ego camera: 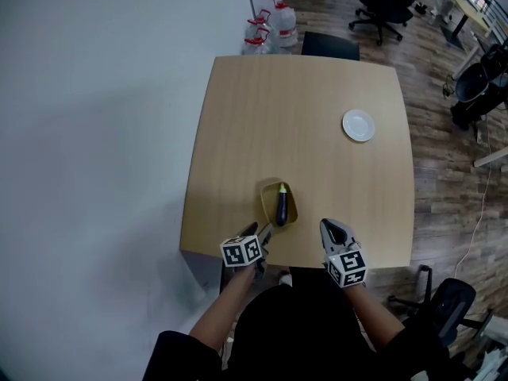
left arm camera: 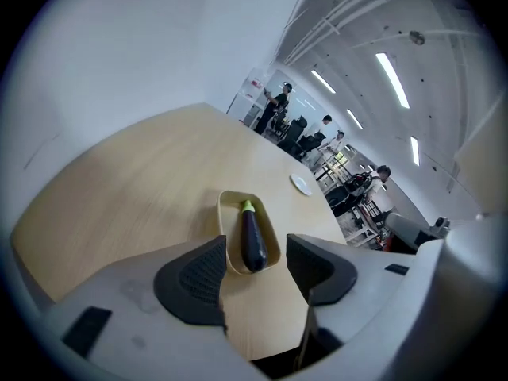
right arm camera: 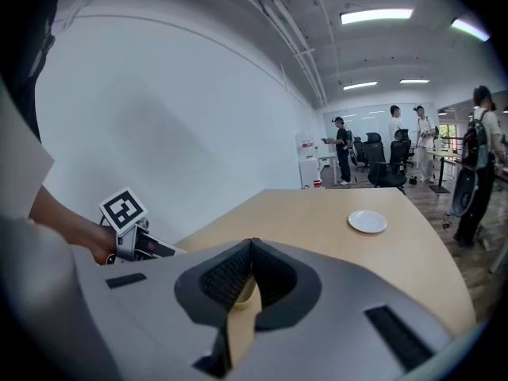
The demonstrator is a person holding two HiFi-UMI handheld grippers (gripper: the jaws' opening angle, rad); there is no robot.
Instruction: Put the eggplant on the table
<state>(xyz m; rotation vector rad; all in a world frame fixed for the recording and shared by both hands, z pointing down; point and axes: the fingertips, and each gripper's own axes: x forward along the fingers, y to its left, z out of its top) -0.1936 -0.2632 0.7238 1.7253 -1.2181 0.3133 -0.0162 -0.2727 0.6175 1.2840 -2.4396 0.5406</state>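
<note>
A dark purple eggplant (ego camera: 281, 206) with a green stem lies in a small tan oval dish (ego camera: 266, 198) near the front edge of the wooden table (ego camera: 302, 101). My left gripper (ego camera: 263, 233) hovers just in front and left of the dish, open, with nothing between its fingers. In the left gripper view the eggplant (left arm camera: 252, 236) and dish (left arm camera: 226, 213) show beyond the gap of the left gripper (left arm camera: 258, 264). My right gripper (ego camera: 333, 230) sits to the right of the dish, apart from it. In the right gripper view its tips (right arm camera: 252, 248) meet, shut and empty.
A white plate (ego camera: 359, 125) rests at the table's far right, also seen as the plate (right arm camera: 367, 221). Water bottles (ego camera: 270, 30) and a dark chair (ego camera: 329, 46) stand behind the table. A white wall runs along the left. Office chairs and people fill the room's far side.
</note>
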